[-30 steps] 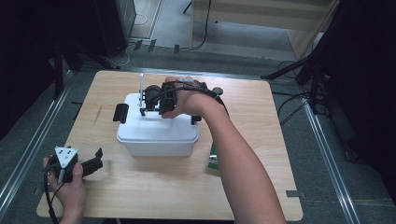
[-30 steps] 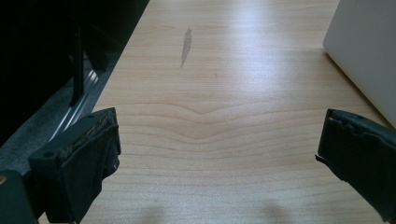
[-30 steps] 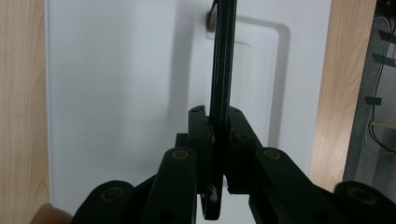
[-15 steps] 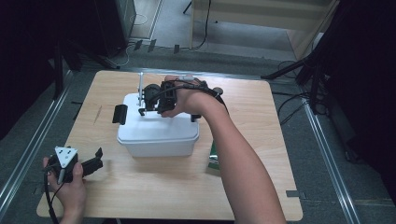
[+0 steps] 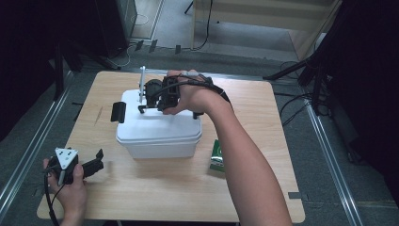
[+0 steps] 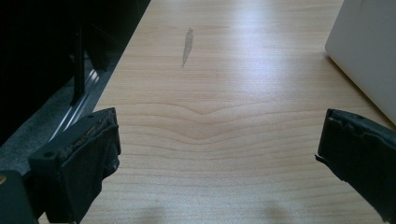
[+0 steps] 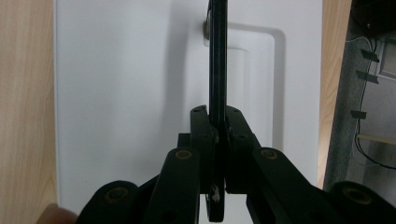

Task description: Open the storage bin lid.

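Right gripper is sitting over the back half of the white box, jaws clamping a thin black handle that is standing upright off the lid. In the right gripper view the handle is running straight up between the pads, which are pressing on it from both sides, with its far end meeting the lid beside a recessed rectangular panel. The box is resting mid-table, slightly left of centre, with a black latch sticking out on its left end. Left gripper is idling at the near-left corner of the wooden table, well apart from the box, jaws spread wide and holding nothing, bare wood showing between them. A green packet is lying just beside the box's right end.
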A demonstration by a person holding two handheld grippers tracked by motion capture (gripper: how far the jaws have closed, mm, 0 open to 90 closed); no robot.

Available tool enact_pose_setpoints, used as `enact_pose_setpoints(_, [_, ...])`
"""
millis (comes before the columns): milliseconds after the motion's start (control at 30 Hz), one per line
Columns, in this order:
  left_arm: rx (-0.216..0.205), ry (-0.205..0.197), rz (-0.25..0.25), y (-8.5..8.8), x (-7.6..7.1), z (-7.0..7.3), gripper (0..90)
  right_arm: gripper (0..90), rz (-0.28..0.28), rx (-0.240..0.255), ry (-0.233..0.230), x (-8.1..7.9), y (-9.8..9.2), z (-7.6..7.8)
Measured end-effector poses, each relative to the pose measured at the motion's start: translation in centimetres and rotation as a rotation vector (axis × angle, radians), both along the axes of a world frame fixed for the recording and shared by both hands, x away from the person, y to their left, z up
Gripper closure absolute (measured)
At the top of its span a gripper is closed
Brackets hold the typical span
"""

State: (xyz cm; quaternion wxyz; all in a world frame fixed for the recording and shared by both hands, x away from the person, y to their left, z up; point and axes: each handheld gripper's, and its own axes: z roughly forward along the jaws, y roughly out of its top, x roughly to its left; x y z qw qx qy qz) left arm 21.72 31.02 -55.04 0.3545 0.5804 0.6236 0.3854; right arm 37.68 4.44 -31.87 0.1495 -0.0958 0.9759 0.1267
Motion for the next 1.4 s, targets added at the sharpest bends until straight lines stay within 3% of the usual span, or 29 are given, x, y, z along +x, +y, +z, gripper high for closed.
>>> enact_pose_setpoints(500, [-0.005,0.002,0.001,0.0,0.0,0.0,0.0,84.8,-0.081,0.049,-0.015,0.8,-3.2,1.7])
enact_pose_setpoints(1033, [-0.001,0.005,-0.008,0.1,0.0,0.0,0.0,84.8,-0.164,0.07,-0.038,1.7,-9.1,2.4])
enact_pose_setpoints(1400, [-0.003,0.001,-0.005,0.0,0.0,0.0,0.0,84.8,-0.255,0.085,-0.04,2.2,-13.8,2.1])
